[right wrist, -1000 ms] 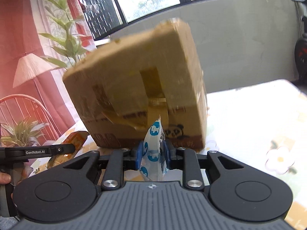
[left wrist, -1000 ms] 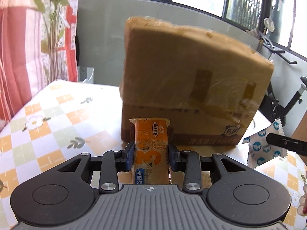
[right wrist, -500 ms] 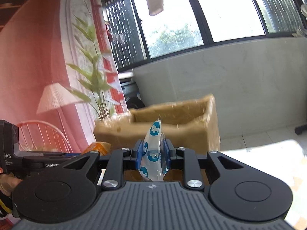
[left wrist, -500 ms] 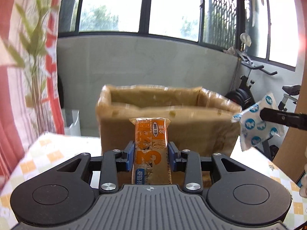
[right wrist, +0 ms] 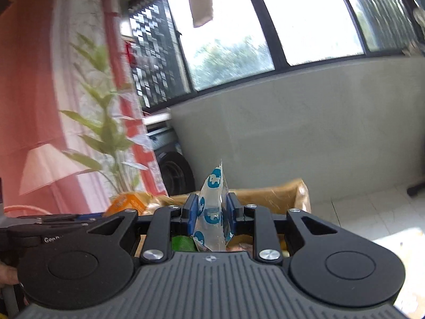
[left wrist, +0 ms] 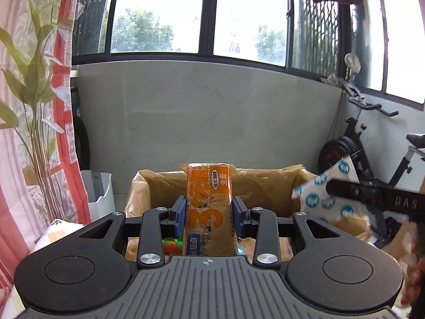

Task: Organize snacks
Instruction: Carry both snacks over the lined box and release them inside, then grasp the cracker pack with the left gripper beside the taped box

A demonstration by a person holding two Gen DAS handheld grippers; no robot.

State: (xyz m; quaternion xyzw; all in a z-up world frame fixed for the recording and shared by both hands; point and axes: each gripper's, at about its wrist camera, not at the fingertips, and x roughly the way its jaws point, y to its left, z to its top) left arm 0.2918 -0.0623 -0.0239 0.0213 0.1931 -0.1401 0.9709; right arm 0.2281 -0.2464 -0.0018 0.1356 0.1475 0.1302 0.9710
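I count two tongs: left tongs [left wrist: 209, 214], right tongs [right wrist: 211, 210]. Snack packs held, two: one orange biscuit pack [left wrist: 208, 212] in left tongs, one white-and-blue pouch [right wrist: 212, 212] in right tongs. I see one open cardboard box [left wrist: 265, 186]. Inside box, I make out at least two further items, one green-orange [left wrist: 171, 246], one green [right wrist: 182, 243]; full count hidden. Surroundings: one exercise bike [left wrist: 372, 143], one potted plant [right wrist: 106, 135].

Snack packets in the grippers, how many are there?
2. The orange snack packet is clamped in the left gripper, and the blue-and-white packet in the right gripper. More snacks lie partly hidden in the cardboard box below.
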